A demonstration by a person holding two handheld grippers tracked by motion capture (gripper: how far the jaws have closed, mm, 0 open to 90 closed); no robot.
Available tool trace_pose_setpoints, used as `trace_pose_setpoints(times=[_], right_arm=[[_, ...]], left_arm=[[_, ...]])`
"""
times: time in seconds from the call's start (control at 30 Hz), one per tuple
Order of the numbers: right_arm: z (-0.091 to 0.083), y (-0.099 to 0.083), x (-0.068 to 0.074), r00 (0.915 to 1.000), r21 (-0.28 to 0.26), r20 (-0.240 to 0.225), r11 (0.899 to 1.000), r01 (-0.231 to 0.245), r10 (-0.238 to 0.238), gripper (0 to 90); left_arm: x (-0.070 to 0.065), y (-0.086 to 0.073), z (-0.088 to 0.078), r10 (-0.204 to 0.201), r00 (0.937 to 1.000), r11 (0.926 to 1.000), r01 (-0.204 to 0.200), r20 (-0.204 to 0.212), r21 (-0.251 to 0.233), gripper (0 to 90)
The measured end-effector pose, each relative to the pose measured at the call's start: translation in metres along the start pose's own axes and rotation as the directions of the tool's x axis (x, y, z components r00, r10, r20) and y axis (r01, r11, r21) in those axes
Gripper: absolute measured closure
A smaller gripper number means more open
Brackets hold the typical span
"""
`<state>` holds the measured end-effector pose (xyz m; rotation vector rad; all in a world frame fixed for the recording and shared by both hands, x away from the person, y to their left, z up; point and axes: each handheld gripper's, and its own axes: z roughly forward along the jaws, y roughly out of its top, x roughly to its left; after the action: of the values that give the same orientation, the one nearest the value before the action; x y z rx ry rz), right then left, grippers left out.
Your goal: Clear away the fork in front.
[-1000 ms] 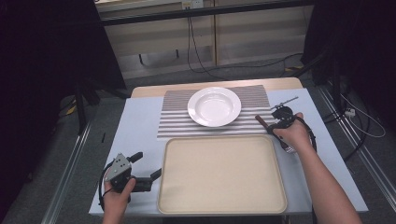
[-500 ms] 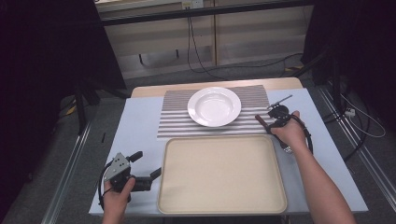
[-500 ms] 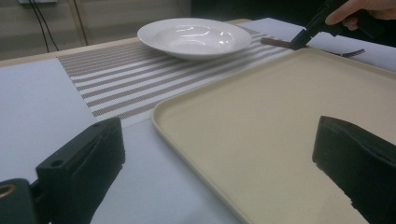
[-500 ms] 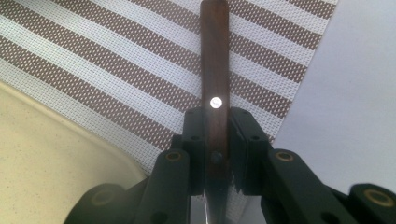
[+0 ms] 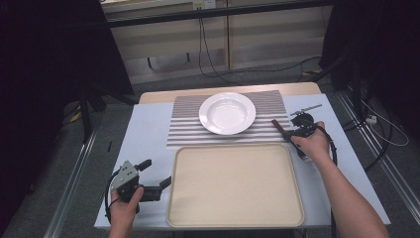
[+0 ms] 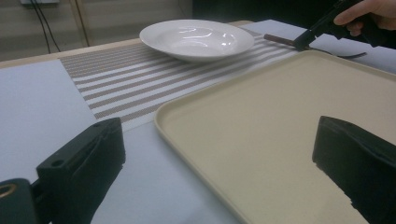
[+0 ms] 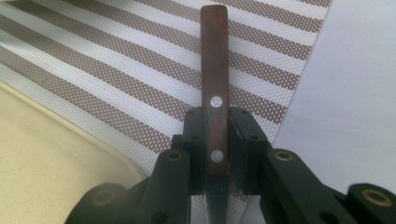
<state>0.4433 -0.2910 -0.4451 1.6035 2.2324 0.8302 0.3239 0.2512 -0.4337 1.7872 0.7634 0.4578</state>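
Right gripper view shows your right gripper clamping a riveted brown wooden knife handle over the striped woven placemat; your left gripper gapes empty beside the smooth beige tray

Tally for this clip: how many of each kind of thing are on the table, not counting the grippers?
Plates: 1, the white plate
Trays: 1, the beige tray
Placemats: 1, the striped placemat
Wooden-handled utensils: 1, its wooden handle clamped in the right gripper; the rest is hidden, so the type is unclear
Total: 4
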Motion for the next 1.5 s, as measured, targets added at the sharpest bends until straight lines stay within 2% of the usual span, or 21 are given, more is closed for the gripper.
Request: trace_pose_setpoints(times=[0.07, 0.13, 0.27, 0.37, 0.53, 0.6, 0.7, 0.8, 0.9, 1.0, 1.13, 1.2, 1.3, 1.4, 1.43, 1.5], right_arm=[[-0.002, 0.0, 0.0, 0.9997, -0.022, -0.017, 1.0, -0.02, 0.02, 78.2], [-0.006, 0.002, 0.001, 0.9995, -0.069, -0.027, 0.997, -0.017, 0.015, 78.2], [-0.013, 0.006, 0.004, 0.9992, -0.12, -0.039, 0.993, -0.005, 0.0, 78.2], [-0.019, 0.006, 0.006, 0.9991, -0.166, -0.042, 0.986, 0.004, -0.011, 78.2], [-0.027, 0.003, 0.006, 0.9979, -0.228, -0.065, 0.974, -0.016, 0.001, 78.2], [-0.033, 0.003, 0.006, 0.9985, -0.257, -0.055, 0.966, -0.008, -0.006, 78.2], [-0.042, 0.001, 0.006, 0.997, -0.317, -0.077, 0.948, -0.028, 0.004, 78.2], [-0.048, -0.008, 0.012, 0.9926, -0.381, -0.12, 0.923, -0.059, 0.014, 78.2], [-0.052, -0.019, 0.019, 0.9869, -0.422, -0.16, 0.902, -0.087, 0.02, 78.2], [-0.058, -0.028, 0.028, 0.9823, -0.459, -0.187, 0.883, -0.094, 0.007, 78.2], [-0.067, -0.035, 0.04, 0.9754, -0.487, -0.22, 0.868, -0.099, -0.012, 78.1], [-0.071, -0.039, 0.045, 0.9751, -0.503, -0.221, 0.859, -0.098, -0.019, 78.2], [-0.074, -0.048, 0.052, 0.9697, -0.527, -0.243, 0.842, -0.114, -0.021, 78.2], [-0.074, -0.052, 0.058, 0.9647, -0.533, -0.262, 0.837, -0.124, -0.024, 78.1], [-0.074, -0.052, 0.061, 0.9626, -0.532, -0.27, 0.838, -0.125, -0.027, 78.1], [-0.074, -0.053, 0.067, 0.963, -0.534, -0.265, 0.839, -0.103, -0.051, 78.1]], left_arm=[[0.001, 0.0, -0.001, 0.002, 1.0, 1.0, -0.002, 0.002, -0.001, 2.6], [0.0, 0.0, -0.002, -0.003, 1.0, 1.0, 0.003, 0.001, -0.004, 2.6], [0.0, 0.0, -0.002, -0.003, 1.0, 1.0, 0.003, 0.001, -0.005, 2.6], [0.001, 0.0, -0.002, -0.005, 1.0, 0.9999, 0.005, 0.001, -0.009, 2.5], [0.001, 0.0, -0.002, -0.005, 1.0, 0.9999, 0.005, 0.004, -0.009, 2.5], [0.001, 0.0, -0.003, -0.009, 1.0, 0.9999, 0.009, 0.002, -0.012, 2.5], [0.001, 0.001, -0.003, -0.015, 0.9999, 0.9997, 0.015, 0.003, -0.019, 2.5], [0.001, 0.001, -0.003, -0.016, 0.9999, 0.9996, 0.016, 0.004, -0.022, 2.5], [0.0, 0.002, -0.003, -0.014, 0.9999, 0.9997, 0.014, 0.007, -0.021, 2.5], [-0.001, 0.003, -0.002, -0.014, 0.9999, 0.9996, 0.014, 0.008, -0.025, 2.6], [-0.001, 0.004, -0.002, -0.014, 0.9999, 0.9996, 0.014, 0.007, -0.026, 2.6], [-0.001, 0.004, -0.002, -0.013, 0.9999, 0.9995, 0.013, 0.01, -0.027, 2.5], [-0.001, 0.005, -0.002, -0.015, 0.9999, 0.9994, 0.015, 0.007, -0.031, 2.5], [-0.002, 0.007, -0.002, -0.021, 0.9997, 0.9991, 0.022, 0.009, -0.037, 2.6], [-0.002, 0.008, -0.001, -0.016, 0.9998, 0.9992, 0.017, 0.01, -0.037, 2.6], [-0.003, 0.009, -0.001, -0.018, 0.9998, 0.9991, 0.019, 0.009, -0.039, 2.7]])
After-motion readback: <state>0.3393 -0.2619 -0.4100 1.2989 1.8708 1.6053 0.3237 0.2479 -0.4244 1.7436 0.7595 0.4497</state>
